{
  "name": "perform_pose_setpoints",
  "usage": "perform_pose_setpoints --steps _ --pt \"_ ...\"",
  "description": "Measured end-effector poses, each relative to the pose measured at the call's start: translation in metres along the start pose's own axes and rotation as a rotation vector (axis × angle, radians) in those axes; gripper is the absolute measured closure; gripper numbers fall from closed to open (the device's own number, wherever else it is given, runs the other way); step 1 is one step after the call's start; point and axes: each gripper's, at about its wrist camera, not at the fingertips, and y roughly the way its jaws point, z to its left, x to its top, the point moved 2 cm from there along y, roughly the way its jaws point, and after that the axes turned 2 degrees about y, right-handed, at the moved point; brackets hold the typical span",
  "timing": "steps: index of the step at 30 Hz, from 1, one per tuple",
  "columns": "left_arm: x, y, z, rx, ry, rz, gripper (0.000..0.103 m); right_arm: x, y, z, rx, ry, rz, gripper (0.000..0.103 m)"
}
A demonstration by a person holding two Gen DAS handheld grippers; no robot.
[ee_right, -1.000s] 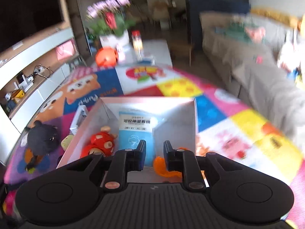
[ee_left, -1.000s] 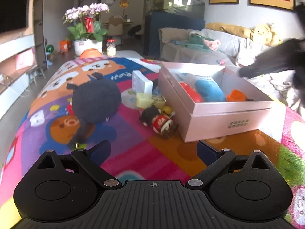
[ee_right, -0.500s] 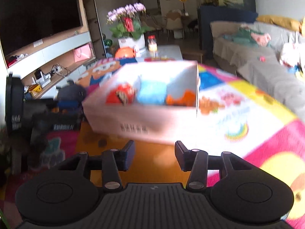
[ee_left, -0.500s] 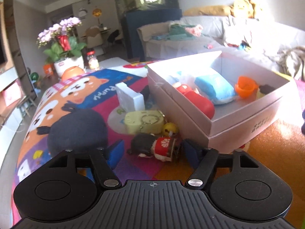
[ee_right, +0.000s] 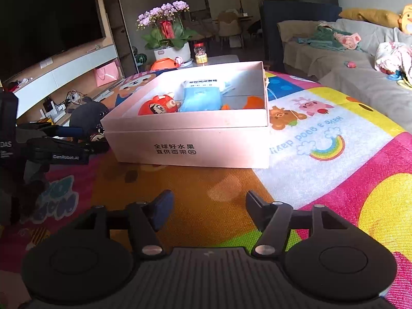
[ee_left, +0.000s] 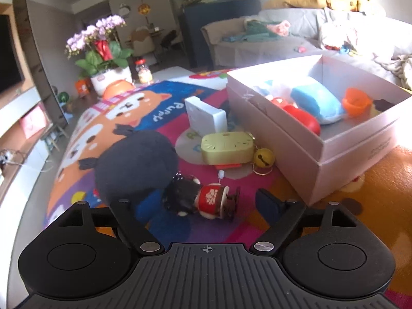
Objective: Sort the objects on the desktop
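Note:
A small doll in a red robe [ee_left: 209, 200] lies on the colourful mat between the fingers of my left gripper [ee_left: 206, 203]. The jaws are opening and the pads stand clear of the doll. A black plush [ee_left: 134, 164] sits just left of it. Behind lie a yellow-green case [ee_left: 226, 146], a gold bell [ee_left: 263, 157] and a white box [ee_left: 206, 116]. The pink box [ee_left: 322, 149] holds a red toy [ee_left: 303, 119], a blue pack [ee_left: 316, 100] and an orange cup [ee_left: 356, 101]. My right gripper [ee_right: 209, 206] hovers over the mat before the pink box [ee_right: 190, 141], opening, with nothing between its fingers.
The left gripper [ee_right: 86, 143] shows at the left edge of the right wrist view. A flower pot [ee_left: 110, 79], an orange bowl [ee_left: 117, 88] and a jar [ee_left: 144, 73] stand at the far end. A grey sofa [ee_right: 360, 69] runs along the right, a TV shelf [ee_right: 64, 72] along the left.
My left gripper moved in around the doll, narrowed, then widened again. My right gripper drew back from over the box, sank to the mat before it, and went from shut to open.

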Motion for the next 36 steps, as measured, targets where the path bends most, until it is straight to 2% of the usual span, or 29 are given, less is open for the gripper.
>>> perform_pose_setpoints --steps 2,3,7,11,14,16,17,18,19,22,26,28,31,32,34,36 --pt "0.002 0.006 0.001 -0.013 -0.023 0.008 0.020 0.000 0.000 -0.004 -0.002 0.025 -0.005 0.039" --pt "0.002 0.006 0.001 -0.014 -0.031 0.006 0.033 0.000 -0.001 -0.005 -0.004 0.037 -0.008 0.039" --pt "-0.001 -0.013 -0.009 -0.024 -0.010 -0.009 0.034 0.000 -0.001 -0.008 -0.005 0.056 -0.018 0.039" --pt "-0.009 -0.051 -0.037 -0.129 0.013 -0.046 0.034 0.000 -0.001 -0.007 0.000 0.057 -0.017 0.039" --pt "-0.009 -0.074 -0.064 -0.246 0.017 -0.093 0.034 0.001 0.001 -0.010 -0.002 0.073 -0.013 0.039" --pt "-0.002 -0.084 -0.079 -0.311 0.027 -0.138 0.030 0.002 0.001 -0.012 -0.006 0.087 -0.013 0.039" --pt "0.002 -0.088 -0.084 -0.329 0.038 -0.164 0.026 0.002 0.001 -0.012 -0.010 0.091 -0.013 0.039" --pt "0.004 -0.090 -0.085 -0.329 0.042 -0.190 0.016 0.002 0.001 -0.013 -0.017 0.093 -0.017 0.039" --pt "0.007 -0.091 -0.084 -0.315 0.035 -0.212 0.013 0.001 0.000 -0.012 -0.025 0.094 -0.023 0.039" --pt "0.008 -0.088 -0.064 -0.249 -0.027 -0.221 0.013 0.000 -0.003 -0.011 -0.030 0.089 -0.047 0.038" --pt "0.003 -0.075 -0.020 -0.085 -0.150 -0.173 0.013 0.000 -0.003 -0.008 -0.020 0.072 -0.047 0.037" --pt "0.003 -0.064 0.001 -0.038 -0.211 -0.152 0.013 0.000 -0.001 -0.004 -0.012 0.046 -0.039 0.037" --pt "0.007 -0.044 0.024 -0.024 -0.262 -0.132 0.016 -0.002 -0.002 0.004 -0.009 -0.009 -0.038 0.035" --pt "0.009 -0.038 0.027 -0.025 -0.255 -0.136 0.016 -0.002 -0.002 0.006 -0.012 -0.022 -0.038 0.034" --pt "0.015 -0.019 0.030 0.010 -0.229 -0.132 0.028 -0.003 -0.002 0.008 -0.019 -0.036 -0.036 0.033" --pt "0.018 -0.005 0.035 0.017 -0.216 -0.124 0.028 -0.003 -0.001 0.007 -0.025 -0.034 -0.033 0.033"
